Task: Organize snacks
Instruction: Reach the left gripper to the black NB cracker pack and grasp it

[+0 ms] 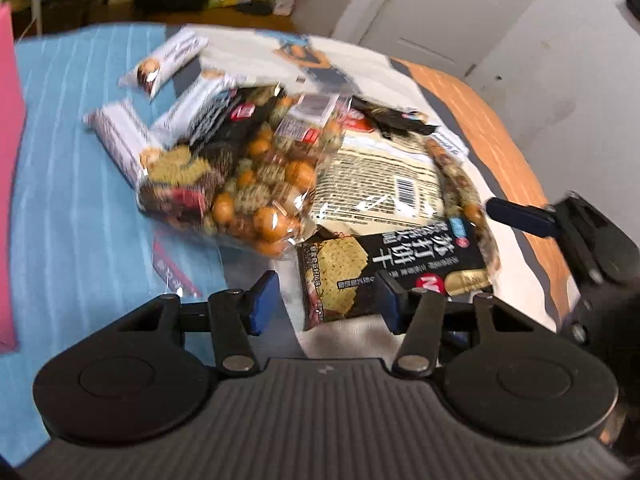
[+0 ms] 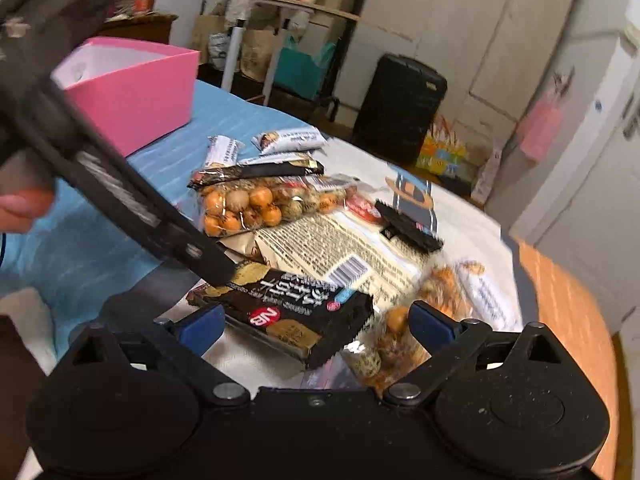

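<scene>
A pile of snacks lies on a table. A black soda cracker pack (image 1: 384, 276) (image 2: 288, 316) lies nearest. Behind it lie a clear bag of orange and speckled nuts (image 1: 256, 184) (image 2: 256, 204), a beige printed bag (image 1: 380, 188) (image 2: 320, 248) and white snack bars (image 1: 120, 140) (image 2: 288, 140). My left gripper (image 1: 324, 304) is open, its jaws astride the near end of the cracker pack. My right gripper (image 2: 316, 324) is open, also just over the cracker pack. The left gripper's finger shows in the right wrist view (image 2: 120, 196), touching the pack's left end.
A pink box (image 2: 132, 88) stands at the back left on the blue cloth (image 1: 72, 208). A second nut bag (image 2: 432, 300) lies at the right near the orange table edge (image 1: 500, 140). A black suitcase (image 2: 400, 108) and cabinets stand behind the table.
</scene>
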Demonstrator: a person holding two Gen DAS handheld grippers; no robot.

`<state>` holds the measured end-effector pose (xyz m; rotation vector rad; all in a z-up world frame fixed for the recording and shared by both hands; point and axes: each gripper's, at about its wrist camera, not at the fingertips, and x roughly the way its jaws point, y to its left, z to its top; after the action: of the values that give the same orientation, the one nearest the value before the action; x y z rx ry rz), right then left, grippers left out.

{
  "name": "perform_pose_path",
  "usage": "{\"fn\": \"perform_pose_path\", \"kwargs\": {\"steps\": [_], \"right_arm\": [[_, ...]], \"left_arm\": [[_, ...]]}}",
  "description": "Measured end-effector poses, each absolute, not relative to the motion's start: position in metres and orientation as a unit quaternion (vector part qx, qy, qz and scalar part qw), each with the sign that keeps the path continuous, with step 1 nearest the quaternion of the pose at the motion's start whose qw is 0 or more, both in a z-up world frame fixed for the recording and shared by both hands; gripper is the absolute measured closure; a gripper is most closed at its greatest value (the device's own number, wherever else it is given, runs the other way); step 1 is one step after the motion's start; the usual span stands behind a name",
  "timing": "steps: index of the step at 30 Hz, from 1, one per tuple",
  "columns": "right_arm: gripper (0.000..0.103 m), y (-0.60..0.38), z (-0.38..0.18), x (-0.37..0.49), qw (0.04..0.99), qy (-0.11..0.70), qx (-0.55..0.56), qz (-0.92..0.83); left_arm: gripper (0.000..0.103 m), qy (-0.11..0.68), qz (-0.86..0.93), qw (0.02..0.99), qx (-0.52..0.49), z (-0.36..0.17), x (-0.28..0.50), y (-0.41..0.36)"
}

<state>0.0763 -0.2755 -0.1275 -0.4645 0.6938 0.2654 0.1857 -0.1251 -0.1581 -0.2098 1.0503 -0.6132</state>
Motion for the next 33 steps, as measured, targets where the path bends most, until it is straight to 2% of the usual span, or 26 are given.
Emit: {"fn": "perform_pose_path", "kwargs": {"steps": [2,6,12,15,18,23,27,33], "right_arm": [[0.006,-0.272,-0.127,0.076,0.901,0.335,-0.235,0.143],[0.018,-0.268,-0.132,0.074,0.899,0.338,-0.249,0.122],[0.024,-0.252,-0.14,0.055,0.905,0.337,-0.256,0.049],[0.027,-0.252,-0.146,0.05,0.91,0.351,-0.221,0.021],[0.034,-0.259,-0.145,0.05,0.92,0.335,-0.202,0.01],[0.039,-0.267,-0.141,0.053,0.923,0.343,-0.176,0.014],[0.044,-0.253,-0.148,0.05,0.921,0.348,-0.175,0.002],[0.049,-0.251,-0.147,0.049,0.919,0.355,-0.173,-0.009]], "left_arm": [[0.052,0.514,-0.277,0.801,-0.13,-0.168,0.192,-0.123],[0.051,0.527,-0.273,0.786,-0.173,-0.181,0.192,-0.119],[0.05,0.538,-0.266,0.762,-0.243,-0.194,0.186,-0.113],[0.05,0.529,-0.257,0.772,-0.242,-0.195,0.178,-0.118],[0.05,0.526,-0.255,0.775,-0.24,-0.195,0.176,-0.12],[0.051,0.524,-0.255,0.774,-0.249,-0.196,0.174,-0.118],[0.042,0.528,-0.261,0.761,-0.272,-0.198,0.168,-0.116],[0.043,0.52,-0.276,0.772,-0.239,-0.191,0.161,-0.12]]}}
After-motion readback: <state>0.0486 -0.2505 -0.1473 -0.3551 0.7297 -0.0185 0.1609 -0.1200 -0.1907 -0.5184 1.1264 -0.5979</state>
